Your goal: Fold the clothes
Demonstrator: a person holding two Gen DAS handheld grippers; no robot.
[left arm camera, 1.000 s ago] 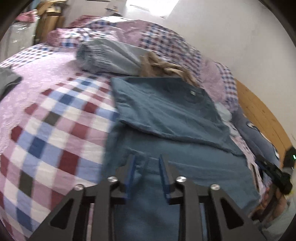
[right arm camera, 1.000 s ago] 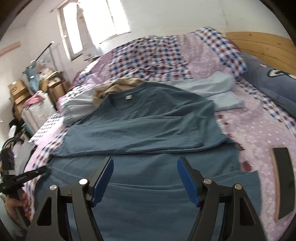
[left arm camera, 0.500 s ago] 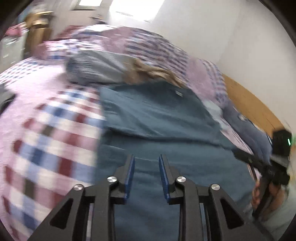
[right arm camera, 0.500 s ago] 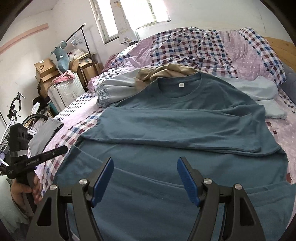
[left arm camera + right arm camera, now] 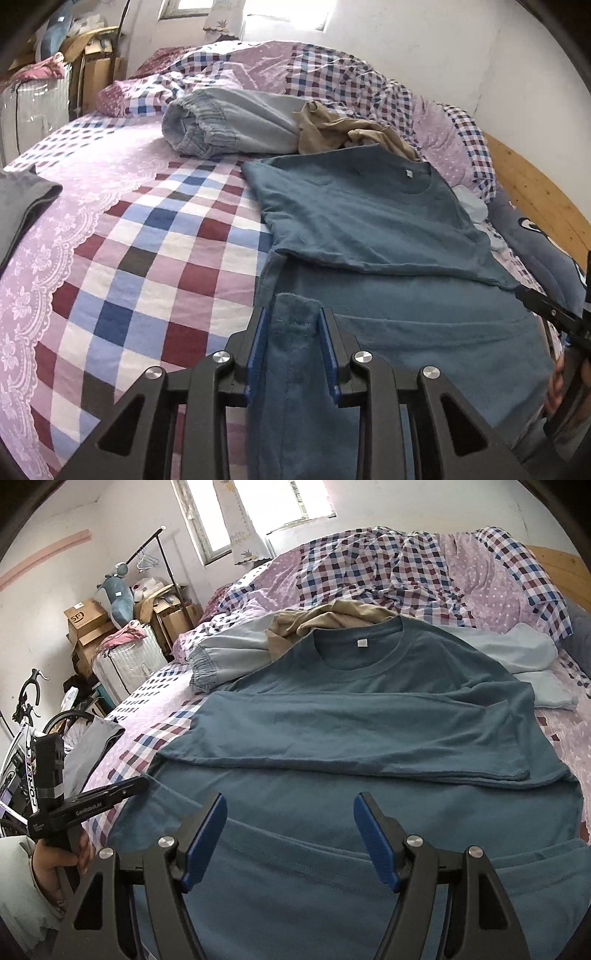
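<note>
1. The bed (image 5: 122, 236) fills both views, checked and lilac covers across it, and the blue T-shirt (image 5: 354, 738) lies spread on top, collar towards the far end, sleeves already laid inwards across the chest, lower body hanging towards the near edge.
2. Behind the collar sit the grey trousers (image 5: 229, 122) and a crumpled tan garment (image 5: 343, 129), both touching or just beside the shirt's top edge.
3. Now the shirt itself: soft knit, light, limp. My read is it'll drape and sag wherever it isn't held, and a single grip will drag it askew.
4. Best holds, I'd judge, are the two hem corners, where the stitched edge gives the pads something thicker to bite.
5. Left gripper (image 5: 291, 339) is there now, clenched on a bunched fold of the hem at the shirt's left edge.
6. Right gripper (image 5: 290, 834) hangs over the lower body, jaws spread wide, gripping nothing.
</note>
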